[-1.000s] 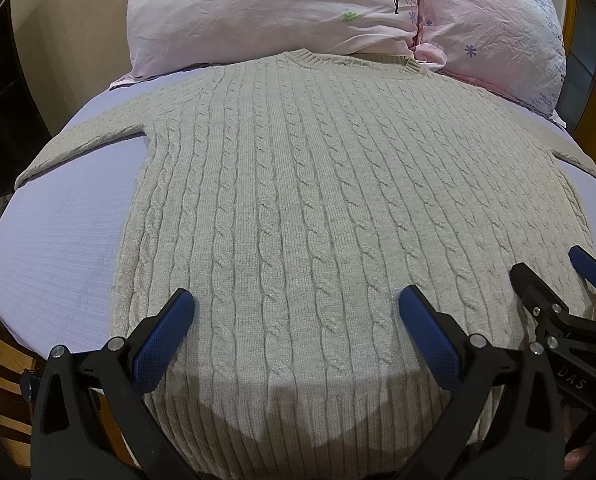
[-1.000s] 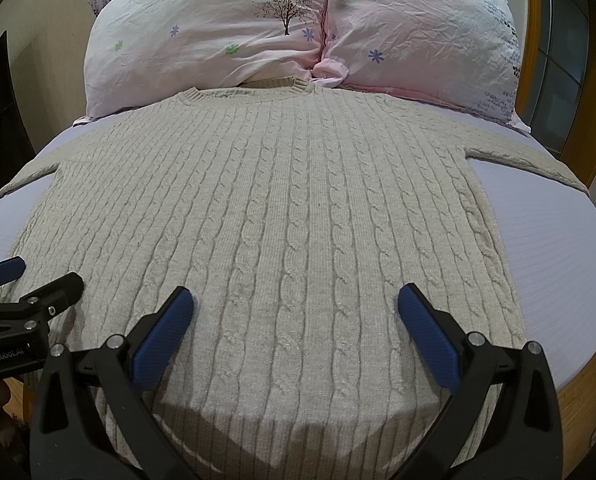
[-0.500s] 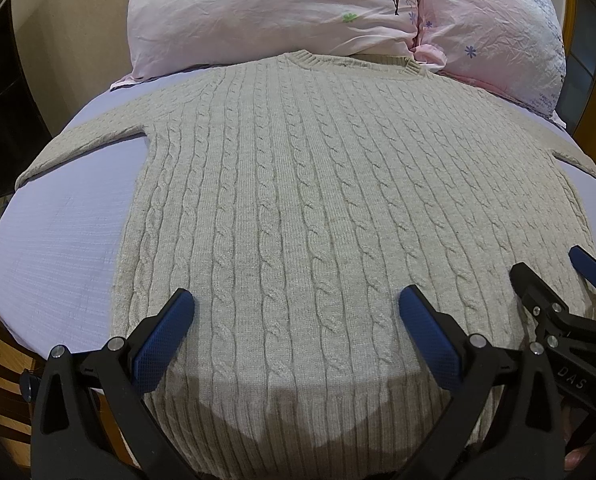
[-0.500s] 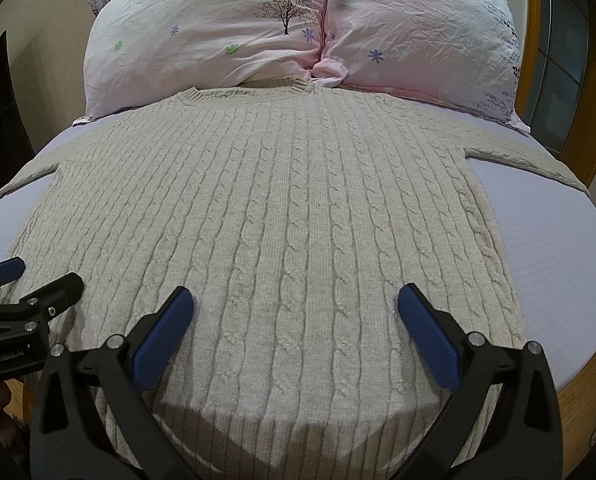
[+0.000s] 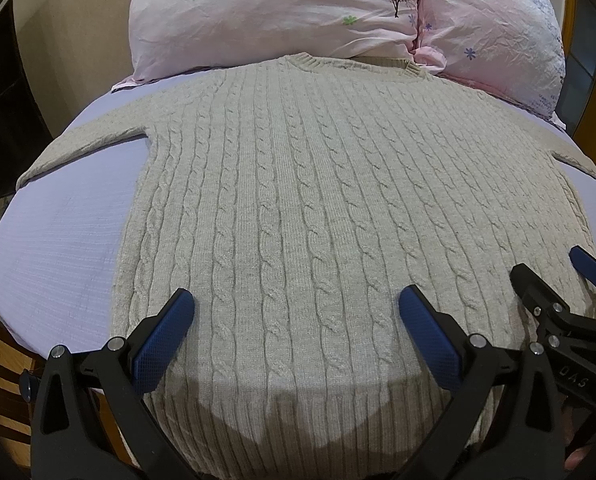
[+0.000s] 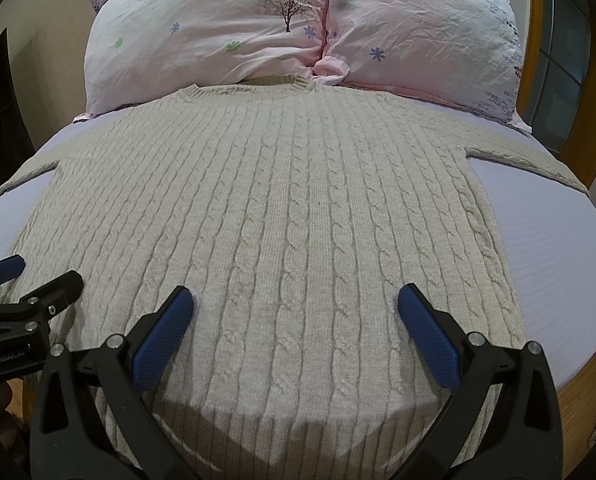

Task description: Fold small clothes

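Seen from the left wrist, a beige cable-knit sweater [image 5: 298, 200] lies flat and face-up on a bed [image 5: 58, 240] covered in a lavender sheet, its collar touching two pink floral pillows [image 5: 278, 12]. The left gripper [image 5: 296, 312] hovers over the ribbed hem with its jaws spread wide and holding nothing. The right gripper [image 5: 553, 276] shows at the frame's right edge, near the sweater's side seam. The left sleeve [image 5: 86, 148] stretches out toward the bed's edge.

From the right wrist, the same sweater [image 6: 278, 220] fills the bed, both sleeves extended sideways. The right gripper [image 6: 296, 312] hangs above the hem, jaws released and empty, while the left gripper [image 6: 38, 276] pokes in at the left edge, also apart. No fold appears started.

Risks likely lie in the grasp: the thick knit may bunch so the jaws pinch only the top layer, leaving the back panel behind, and uneven lifting by the two grippers could skew the fold or drag the garment off the bed's near edge.
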